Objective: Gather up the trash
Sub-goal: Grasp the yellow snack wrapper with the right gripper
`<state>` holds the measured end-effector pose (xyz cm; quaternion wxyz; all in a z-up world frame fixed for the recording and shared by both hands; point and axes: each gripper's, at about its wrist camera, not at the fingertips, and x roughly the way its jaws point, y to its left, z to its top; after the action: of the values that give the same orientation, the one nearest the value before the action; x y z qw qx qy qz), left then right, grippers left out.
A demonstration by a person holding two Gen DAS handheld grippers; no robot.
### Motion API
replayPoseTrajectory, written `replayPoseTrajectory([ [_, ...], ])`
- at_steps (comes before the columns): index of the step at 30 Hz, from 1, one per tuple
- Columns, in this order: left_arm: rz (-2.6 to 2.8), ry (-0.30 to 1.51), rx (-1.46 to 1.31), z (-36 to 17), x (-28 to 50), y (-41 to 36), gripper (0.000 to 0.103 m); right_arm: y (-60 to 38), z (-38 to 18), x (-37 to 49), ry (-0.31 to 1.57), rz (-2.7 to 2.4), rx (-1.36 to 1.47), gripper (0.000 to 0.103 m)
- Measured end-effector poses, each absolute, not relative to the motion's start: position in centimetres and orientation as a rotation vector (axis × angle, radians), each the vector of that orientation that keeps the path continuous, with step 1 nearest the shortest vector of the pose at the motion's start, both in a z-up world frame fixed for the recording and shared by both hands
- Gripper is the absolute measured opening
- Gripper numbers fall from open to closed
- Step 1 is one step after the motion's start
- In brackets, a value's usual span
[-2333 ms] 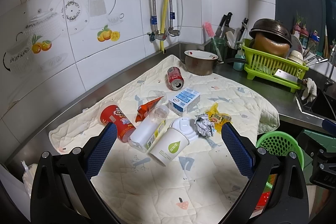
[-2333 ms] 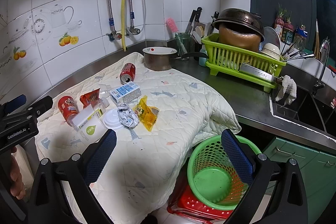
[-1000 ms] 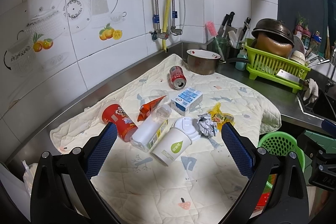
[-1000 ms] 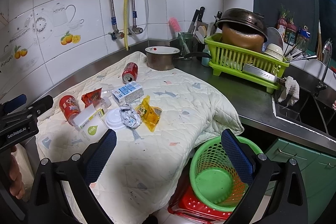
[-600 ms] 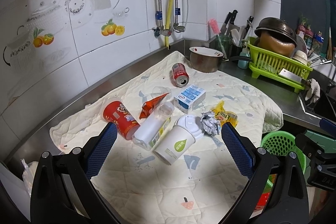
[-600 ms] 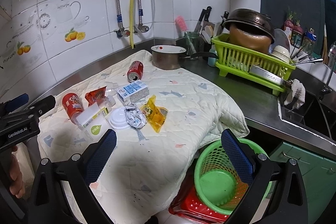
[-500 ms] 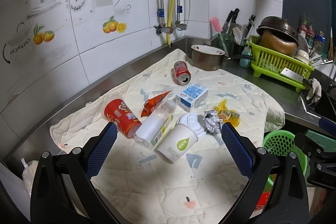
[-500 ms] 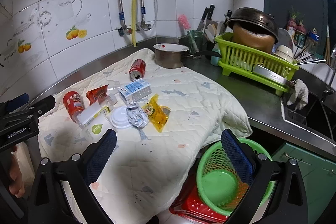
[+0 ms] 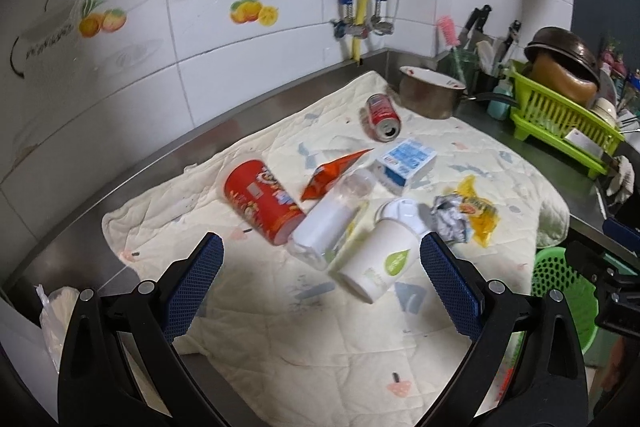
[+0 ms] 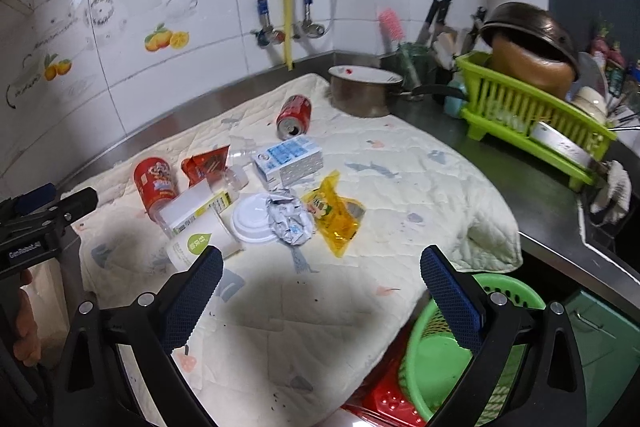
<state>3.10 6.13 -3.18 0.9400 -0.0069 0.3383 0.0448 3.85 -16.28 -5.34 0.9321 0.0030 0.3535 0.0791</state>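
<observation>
Trash lies on a cream quilted mat point(image 9: 280, 339): a red chip can point(image 9: 262, 201), a clear bottle point(image 9: 332, 217), a white paper cup point(image 9: 378, 255) with lid, an orange wrapper point(image 9: 334, 173), a blue-white carton point(image 9: 406, 163), a crumpled foil ball point(image 9: 450, 221), a yellow packet point(image 9: 476, 207) and a red soda can point(image 9: 382, 111). My left gripper point(image 9: 320, 269) hangs open just short of the cup and bottle. In the right wrist view my right gripper point(image 10: 320, 275) is open above the mat, near the foil ball point(image 10: 290, 217) and yellow packet point(image 10: 334, 213). A green basket point(image 10: 452, 351) sits below the counter edge.
A metal saucepan point(image 9: 430, 97) stands at the mat's far corner. A green dish rack point(image 10: 532, 115) with a pot and dishes fills the counter to the right, beside a sink. A red bin point(image 10: 384, 403) sits under the green basket. Tiled walls and pipes close the back.
Both grippers have moved forward and closer to the trash pile, which now looks larger in both views. Both stay open; nothing on the mat has moved.
</observation>
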Motion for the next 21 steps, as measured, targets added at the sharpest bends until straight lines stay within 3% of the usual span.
replayPoseTrajectory([
  [6, 0.104, 0.722, -0.033, -4.6, 3.8, 7.7, 0.094, -15.3, -7.0, 6.8, 0.740, 0.228, -0.015, 0.094],
  [9, 0.110, 0.735, -0.036, -5.2, 4.0, 8.2, 0.093, -15.2, -7.7, 8.7, 0.754, 0.255, -0.012, 0.081],
  [12, 0.119, 0.742, -0.043, -5.6, 4.2, 8.7, 0.092, -15.5, -8.4, 10.6, 0.771, 0.253, -0.009, 0.078],
  [19, 0.106, 0.766, -0.048, -6.4, 4.6, 8.8, 0.089, -15.9, -10.5, 14.1, 0.817, 0.279, -0.033, 0.059],
  [21, 0.082, 0.774, -0.044, -6.6, 4.8, 8.6, 0.083, -15.9, -11.3, 15.2, 0.832, 0.286, -0.054, 0.056],
])
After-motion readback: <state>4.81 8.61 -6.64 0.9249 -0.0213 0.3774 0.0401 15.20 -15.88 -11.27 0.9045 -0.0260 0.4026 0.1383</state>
